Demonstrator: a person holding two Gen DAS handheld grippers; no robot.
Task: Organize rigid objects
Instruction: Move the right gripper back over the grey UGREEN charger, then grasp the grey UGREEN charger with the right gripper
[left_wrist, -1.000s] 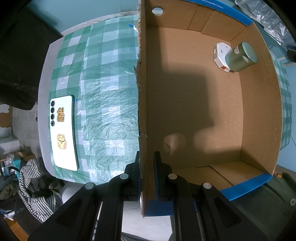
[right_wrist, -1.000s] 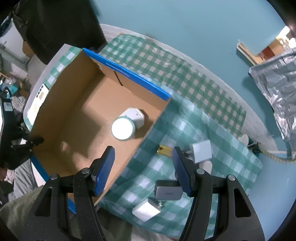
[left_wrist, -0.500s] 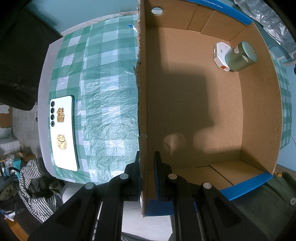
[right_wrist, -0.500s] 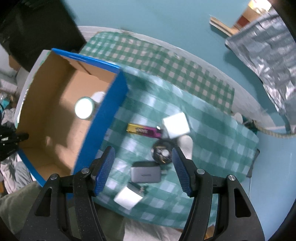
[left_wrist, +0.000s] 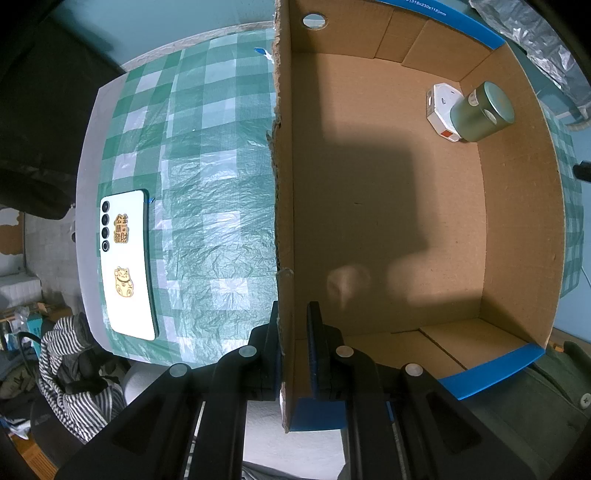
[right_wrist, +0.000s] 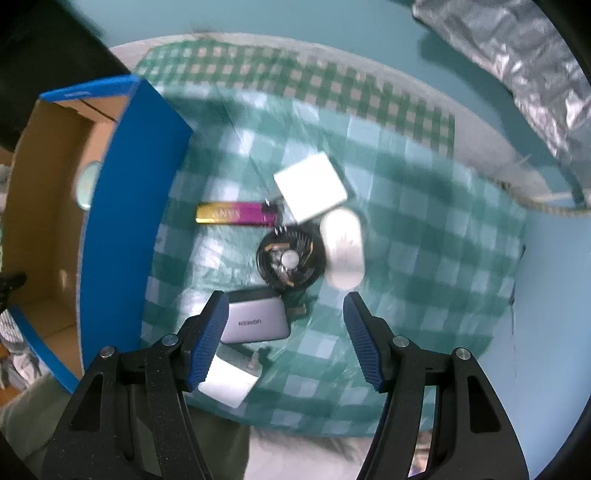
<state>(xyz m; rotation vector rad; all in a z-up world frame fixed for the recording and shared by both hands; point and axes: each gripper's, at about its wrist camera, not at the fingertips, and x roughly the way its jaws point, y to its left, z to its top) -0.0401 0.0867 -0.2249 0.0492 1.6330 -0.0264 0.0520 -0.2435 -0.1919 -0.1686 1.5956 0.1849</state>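
Note:
My left gripper (left_wrist: 292, 321) is shut on the left wall of the cardboard box (left_wrist: 284, 184), one finger on each side. Inside the box, a green round tin (left_wrist: 480, 110) leans against a white octagonal case (left_wrist: 441, 107) in the far right corner. My right gripper (right_wrist: 284, 301) hangs open above loose items beside the box's blue outer wall (right_wrist: 122, 206). Those items are a grey charger (right_wrist: 256, 325), a black round fan (right_wrist: 288, 258), a white oval case (right_wrist: 343, 251), a white square block (right_wrist: 312, 186), a yellow and magenta lighter (right_wrist: 236, 214) and a white plug (right_wrist: 229, 380).
A white phone (left_wrist: 127, 266) with gold stickers lies on the green checked tablecloth (left_wrist: 207, 155) left of the box. Striped cloth (left_wrist: 70, 373) sits below the table's near left edge. Crinkled silver foil (right_wrist: 517, 59) lies beyond the far right of the table.
My right gripper has swung from above the box's inside to over the loose items on the cloth, and sunk closer to them. The left gripper and box have not moved.

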